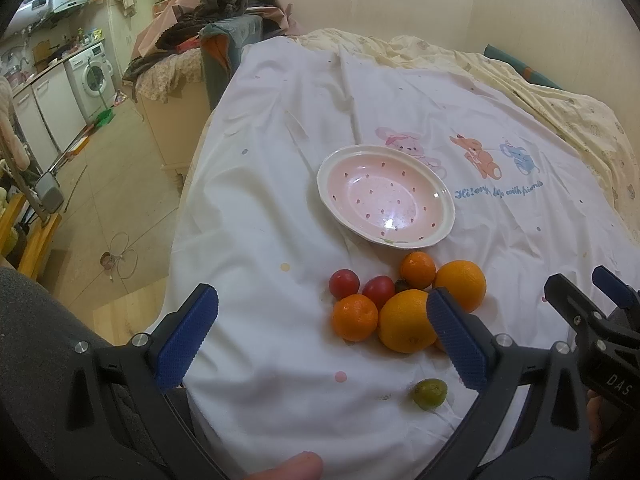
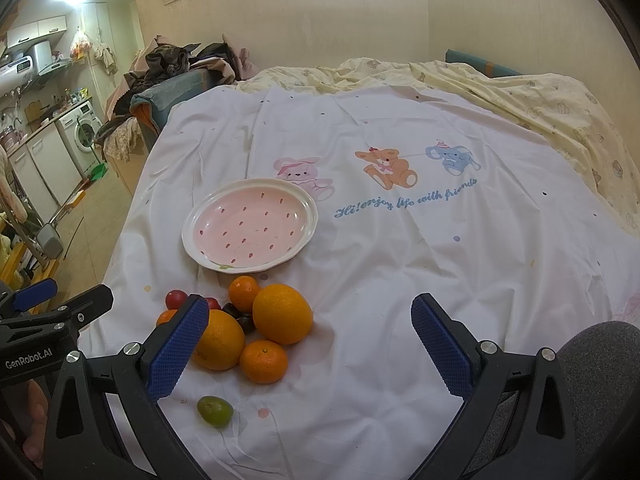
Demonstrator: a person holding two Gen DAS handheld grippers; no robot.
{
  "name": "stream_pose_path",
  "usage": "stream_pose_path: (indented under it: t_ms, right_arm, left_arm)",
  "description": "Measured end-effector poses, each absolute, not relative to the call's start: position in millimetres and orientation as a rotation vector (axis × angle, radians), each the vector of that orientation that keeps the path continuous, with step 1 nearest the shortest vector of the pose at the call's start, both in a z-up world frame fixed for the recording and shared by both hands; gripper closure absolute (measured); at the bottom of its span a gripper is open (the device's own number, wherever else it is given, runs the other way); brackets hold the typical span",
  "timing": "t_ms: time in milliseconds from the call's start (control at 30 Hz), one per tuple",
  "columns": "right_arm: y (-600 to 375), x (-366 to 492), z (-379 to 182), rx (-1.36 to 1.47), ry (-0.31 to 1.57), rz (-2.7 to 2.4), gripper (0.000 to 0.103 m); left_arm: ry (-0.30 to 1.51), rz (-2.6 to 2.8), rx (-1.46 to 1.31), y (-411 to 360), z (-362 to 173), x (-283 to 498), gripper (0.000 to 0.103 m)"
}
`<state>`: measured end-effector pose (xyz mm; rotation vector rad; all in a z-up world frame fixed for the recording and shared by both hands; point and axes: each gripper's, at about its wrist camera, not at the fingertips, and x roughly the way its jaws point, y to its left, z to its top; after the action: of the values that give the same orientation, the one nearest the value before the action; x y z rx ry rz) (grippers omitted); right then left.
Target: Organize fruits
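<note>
A pink strawberry-pattern plate [image 1: 386, 196] [image 2: 250, 226] lies empty on the white sheet. In front of it sits a cluster of fruit: two large oranges [image 1: 404, 322] [image 2: 282, 314], small tangerines [image 1: 354, 317] [image 2: 263, 361], red cherry tomatoes [image 1: 344, 283] [image 2: 175, 299] and dark grapes [image 2: 246, 322]. A green grape [image 1: 430, 393] [image 2: 215, 411] lies apart, nearer me. My left gripper [image 1: 320, 340] is open and empty above the near edge, left of the fruit. My right gripper [image 2: 312, 352] is open and empty, hovering just right of the cluster.
The white cartoon-print sheet [image 2: 400, 240] covers a bed; a yellow blanket [image 2: 540, 108] lies at the back right. The bed's left edge drops to the floor [image 1: 112, 200]. Piled clothes [image 1: 216, 8] and a washing machine [image 1: 94, 76] stand far left.
</note>
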<state>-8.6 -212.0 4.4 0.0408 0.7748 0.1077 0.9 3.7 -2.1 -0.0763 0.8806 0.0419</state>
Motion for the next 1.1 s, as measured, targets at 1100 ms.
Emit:
stream_pose_path:
  t_ms: [1100]
  right_arm:
    - [-212.1, -7.8, 8.9, 0.040, 0.774, 0.107, 0.000]
  left_arm:
    - [0.886, 0.046, -0.083, 5.8, -5.6, 0.1, 0.000]
